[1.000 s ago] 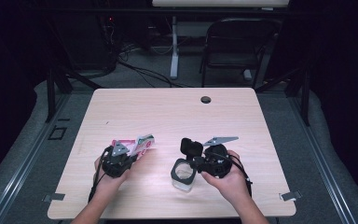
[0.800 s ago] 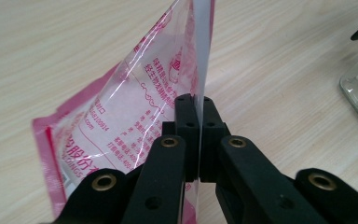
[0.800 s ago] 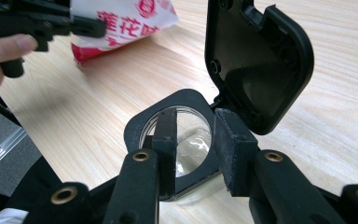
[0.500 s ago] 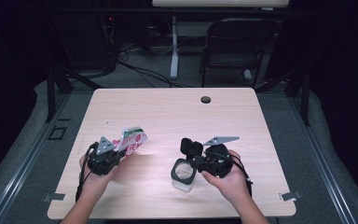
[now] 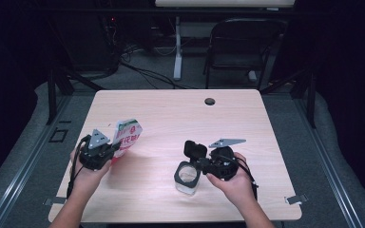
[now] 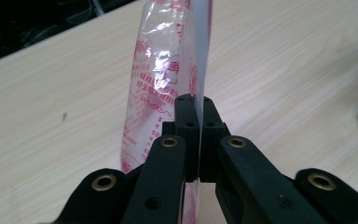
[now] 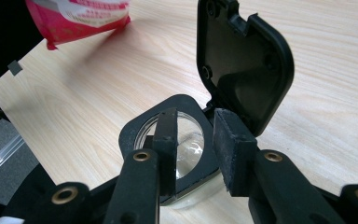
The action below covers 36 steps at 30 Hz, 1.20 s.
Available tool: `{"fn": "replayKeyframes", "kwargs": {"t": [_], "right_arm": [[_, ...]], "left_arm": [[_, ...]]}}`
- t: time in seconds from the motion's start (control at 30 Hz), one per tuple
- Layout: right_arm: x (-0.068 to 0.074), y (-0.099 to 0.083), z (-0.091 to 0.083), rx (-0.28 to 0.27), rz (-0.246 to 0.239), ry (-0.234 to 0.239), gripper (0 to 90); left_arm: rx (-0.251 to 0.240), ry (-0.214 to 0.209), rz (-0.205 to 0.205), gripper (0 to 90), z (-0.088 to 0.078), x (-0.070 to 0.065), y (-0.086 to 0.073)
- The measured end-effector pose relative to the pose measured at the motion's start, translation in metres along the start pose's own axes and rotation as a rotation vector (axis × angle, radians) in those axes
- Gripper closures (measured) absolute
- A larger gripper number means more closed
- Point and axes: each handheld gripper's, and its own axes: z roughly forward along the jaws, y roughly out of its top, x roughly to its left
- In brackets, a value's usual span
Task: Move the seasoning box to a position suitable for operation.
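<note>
One pink-printed bag (image 5: 127, 135) pinched in the left gripper's (image 6: 196, 105) fingers; one lidded clear jar (image 5: 188, 174) clamped by the right gripper's (image 7: 198, 140) fingers.

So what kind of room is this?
Probably a lab or recording room, not a home. A bare wooden table stands in the dark, with cables on the grey floor behind and a black chair at the far side.

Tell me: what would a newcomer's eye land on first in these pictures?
Probably the red-and-white printed pouch, pinched in the left claw and lifted above the table's left side. Next comes the clear container with its black hinged lid flipped open, gripped by the right claw near the front edge.
</note>
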Motion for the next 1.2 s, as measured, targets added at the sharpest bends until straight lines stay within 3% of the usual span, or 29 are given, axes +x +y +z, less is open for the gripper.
{"fn": "replayKeyframes", "kwargs": {"t": [0.2,0.43,0.73,1.0,1.2], "right_arm": [[-0.001,0.001,-0.002,-0.007,-0.005,0.001,70.7],[-0.001,0.001,-0.004,-0.016,-0.001,-0.001,70.7],[-0.002,0.001,-0.005,-0.024,0.005,-0.002,70.7],[-0.003,0.002,-0.007,-0.016,-0.002,-0.001,70.7],[-0.003,0.002,-0.007,-0.014,-0.001,-0.001,70.7]], "left_arm": [[-0.019,0.008,0.031,90.0,-0.012,-0.001,0.018],[-0.058,-0.076,0.042,90.0,-0.009,-0.019,0.029],[-0.066,-0.153,0.095,90.0,0.007,-0.053,0.042],[-0.074,-0.205,0.122,90.0,0.012,-0.072,0.046],[-0.071,-0.222,0.137,90.0,0.014,-0.077,0.044]]}}
